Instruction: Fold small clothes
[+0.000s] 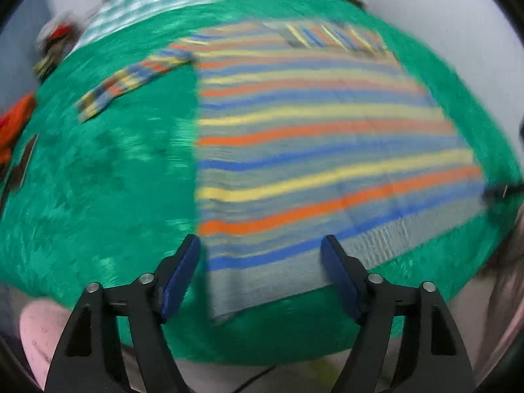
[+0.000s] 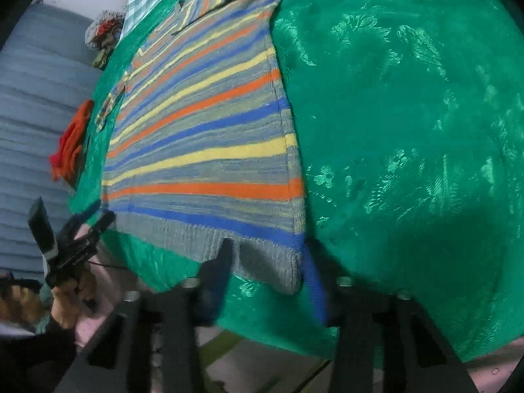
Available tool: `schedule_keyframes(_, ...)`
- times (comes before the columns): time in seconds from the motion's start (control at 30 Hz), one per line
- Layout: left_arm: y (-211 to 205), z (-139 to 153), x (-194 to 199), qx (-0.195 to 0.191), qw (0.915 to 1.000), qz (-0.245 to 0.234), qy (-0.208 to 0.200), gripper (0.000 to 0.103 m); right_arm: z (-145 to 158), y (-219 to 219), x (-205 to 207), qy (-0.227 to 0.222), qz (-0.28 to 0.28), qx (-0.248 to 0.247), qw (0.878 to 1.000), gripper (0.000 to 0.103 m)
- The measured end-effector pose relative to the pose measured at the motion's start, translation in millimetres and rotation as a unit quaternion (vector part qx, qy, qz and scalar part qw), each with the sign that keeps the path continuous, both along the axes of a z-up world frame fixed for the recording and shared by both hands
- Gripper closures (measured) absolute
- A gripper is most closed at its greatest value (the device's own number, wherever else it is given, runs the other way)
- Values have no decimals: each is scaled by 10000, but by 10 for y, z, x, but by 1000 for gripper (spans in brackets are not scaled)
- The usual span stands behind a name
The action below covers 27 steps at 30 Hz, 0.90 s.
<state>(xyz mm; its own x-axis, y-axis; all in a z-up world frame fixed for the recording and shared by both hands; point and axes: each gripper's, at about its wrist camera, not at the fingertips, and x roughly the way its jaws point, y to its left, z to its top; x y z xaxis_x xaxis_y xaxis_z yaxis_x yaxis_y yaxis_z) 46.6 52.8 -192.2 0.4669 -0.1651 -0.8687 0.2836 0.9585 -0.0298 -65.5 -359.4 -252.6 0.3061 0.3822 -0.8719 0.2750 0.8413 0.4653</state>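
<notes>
On the green cloth (image 2: 409, 131) the striped sweater (image 1: 311, 137) lay flat — the left gripper (image 1: 260, 275) hung spread wide over its hem, the right gripper (image 2: 265, 271) half open around the hem's corner.

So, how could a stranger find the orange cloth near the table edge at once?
Start at the green tablecloth with the striped sweater on it. Past the sweater's outstretched sleeve, at the cloth's edge, lies the crumpled orange cloth. It alone is one plain colour, not striped.
</notes>
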Motion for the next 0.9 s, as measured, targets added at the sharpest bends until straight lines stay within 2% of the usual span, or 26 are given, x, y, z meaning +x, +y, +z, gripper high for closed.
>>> schedule_keyframes(0.03,155,37,21,-202,9995,253,50,4,24,4,-12,-48,-19,-44,10000,62)
schedule_keyframes(0.07,380,45,56,-474,9970,593,173,4,55,26,13,-96,-56,-49,9999,62)
schedule_keyframes(0.13,575,-39,142,-768,9915,880,571,9,54,40,14,-171,-55,161,9997,62)
schedule_keyframes(0.17,604,-109,186,-912,9886,871,818,13,51,47,-5,-204,-45,236,9995,62)
schedule_keyframes(0.23,504,-207,241,-970,9877,633,1054,46,13,81,16,-261,12,339,9991,62)
schedule_keyframes(0.27,388,-268,269,-849,9891,474,1107,63,-11,101,43,-287,16,357,9989,70)
schedule_keyframes(0.3,314,-306,283,-825,9891,379,1156,99,-13,148,83,-327,-8,356,9988,96)
schedule_keyframes(0.37,252,-305,281,-878,9880,419,1203,100,23,154,130,-374,-170,294,9987,97)
schedule_keyframes(0.43,272,-181,219,-894,9887,422,1130,100,121,111,90,-398,-369,135,9984,97)
schedule_keyframes(0.5,354,-73,157,-697,9914,404,1035,100,249,147,62,-327,-395,-160,9986,98)
schedule_keyframes(0.57,376,-155,132,-481,9911,403,1172,100,317,173,-40,-191,-406,-243,9987,98)
schedule_keyframes(0.67,250,-315,152,-87,9925,272,1188,100,108,219,-57,183,-436,-328,9983,98)
schedule_keyframes(0.77,185,-315,155,45,9928,267,1163,98,-44,200,-34,327,-574,-302,9974,98)
schedule_keyframes(0.87,182,-269,140,144,9932,223,1136,91,-11,215,-32,359,-568,-358,9971,98)
schedule_keyframes(0.9,199,-237,116,173,9931,226,1137,79,4,229,-35,366,-546,-393,9971,98)
